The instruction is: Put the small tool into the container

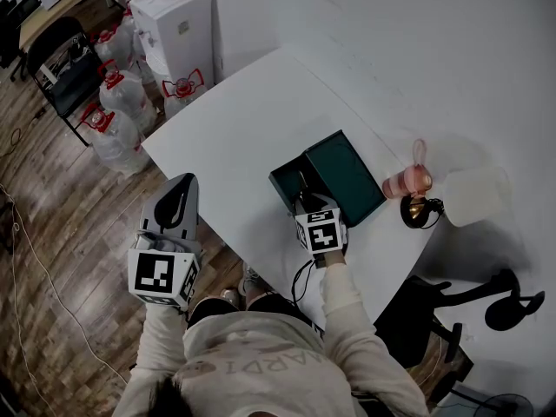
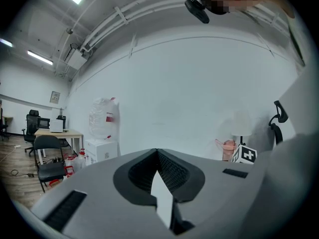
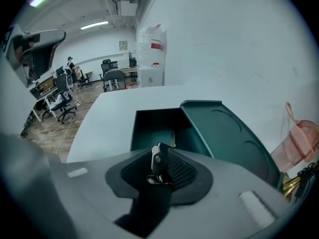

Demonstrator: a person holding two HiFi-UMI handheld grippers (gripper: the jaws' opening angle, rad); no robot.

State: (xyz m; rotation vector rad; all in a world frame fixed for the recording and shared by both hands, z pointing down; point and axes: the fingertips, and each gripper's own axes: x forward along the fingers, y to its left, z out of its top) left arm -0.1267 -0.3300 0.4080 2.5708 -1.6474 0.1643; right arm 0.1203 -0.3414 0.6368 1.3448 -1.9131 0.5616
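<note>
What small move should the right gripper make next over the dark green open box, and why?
Probably tip the right gripper slightly lower: its jaws stand apart, yet the small black metal tool leans between them, above the dark green rectangular box.

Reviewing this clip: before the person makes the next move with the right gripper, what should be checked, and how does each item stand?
1. Dark green rectangular box open, lid swung aside: ok.
2. Right gripper aimed down over the box's opening: ok.
3. Small black-and-silver tool out of the jaws: not ok. The jaws stand apart, but the tool stands between them, leaning on one pad.
4. Left gripper shut, empty and off to the side of the white table: ok.
5. Pink bottle out of the right gripper's way: ok, it stands beyond the lid.
</note>
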